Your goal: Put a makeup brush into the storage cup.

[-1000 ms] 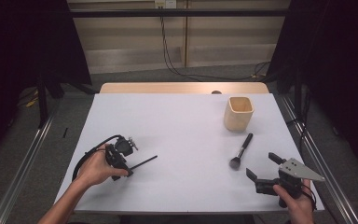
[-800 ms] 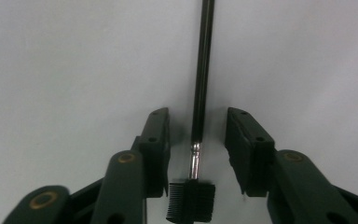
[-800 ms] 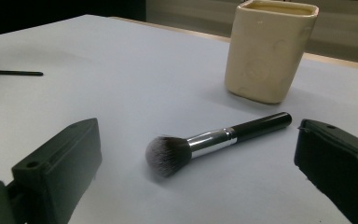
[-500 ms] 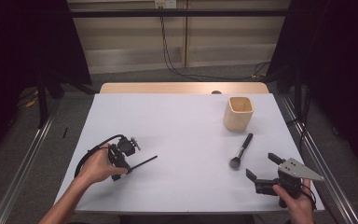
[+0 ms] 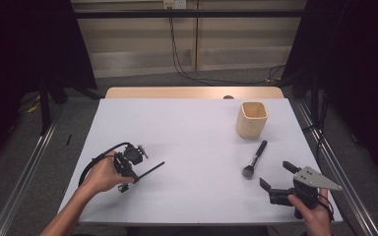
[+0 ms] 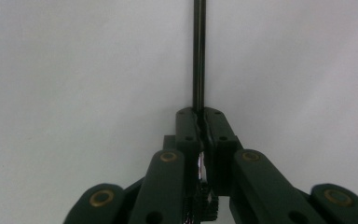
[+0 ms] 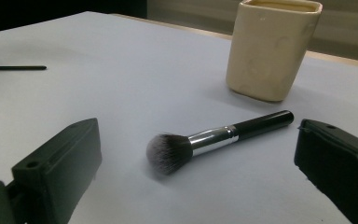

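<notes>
My left gripper (image 5: 128, 166) pinches a thin black stick (image 6: 198, 51) low at the tabletop's (image 5: 187, 132) left. My right gripper (image 5: 277, 178) gapes before the brush (image 7: 205, 140): light, soft-tipped, best taken by its stiff handle, near the cup (image 5: 251, 119).

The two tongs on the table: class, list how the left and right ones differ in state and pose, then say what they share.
1. The left tongs are shut on a thin black stick; the right tongs are open and hold nothing.
2. The left tongs lie low by the table; the right tongs face a makeup brush that lies loose near the cup.
Shared: both are black, each held in one hand.
</notes>
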The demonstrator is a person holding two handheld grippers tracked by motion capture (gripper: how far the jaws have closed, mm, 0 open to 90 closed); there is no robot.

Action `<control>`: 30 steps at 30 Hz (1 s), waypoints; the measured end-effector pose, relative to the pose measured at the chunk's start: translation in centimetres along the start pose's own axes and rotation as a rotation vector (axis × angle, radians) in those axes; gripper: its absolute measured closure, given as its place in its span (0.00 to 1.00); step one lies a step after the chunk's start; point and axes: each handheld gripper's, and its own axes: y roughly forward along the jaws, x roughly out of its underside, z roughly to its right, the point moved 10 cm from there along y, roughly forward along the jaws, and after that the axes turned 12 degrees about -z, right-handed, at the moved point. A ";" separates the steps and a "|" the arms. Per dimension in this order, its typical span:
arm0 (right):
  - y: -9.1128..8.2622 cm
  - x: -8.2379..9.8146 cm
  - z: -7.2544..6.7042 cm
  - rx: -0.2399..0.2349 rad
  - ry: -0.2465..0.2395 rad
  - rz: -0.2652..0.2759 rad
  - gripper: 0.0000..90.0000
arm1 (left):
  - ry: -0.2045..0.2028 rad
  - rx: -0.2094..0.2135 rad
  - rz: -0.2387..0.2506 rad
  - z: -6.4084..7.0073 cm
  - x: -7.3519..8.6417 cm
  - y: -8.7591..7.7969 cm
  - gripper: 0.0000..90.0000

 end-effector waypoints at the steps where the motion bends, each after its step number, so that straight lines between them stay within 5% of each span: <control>1: 0.0 0.0 0.0 -0.001 0.001 0.000 0.00 | -0.004 0.007 0.011 0.0 0.0 0.0 0.95; 15: 0.1 0.0 0.0 0.004 -0.002 -0.001 0.00 | -0.029 0.064 0.090 -0.3 0.1 -0.4 0.95; 22: 0.1 0.0 0.1 0.008 -0.001 0.000 0.00 | -0.050 0.051 0.174 -0.5 -0.3 -1.1 0.95; 30: 0.1 -0.1 0.1 0.007 0.001 0.002 0.00 | -0.075 0.115 0.296 -0.6 -0.3 -2.4 0.95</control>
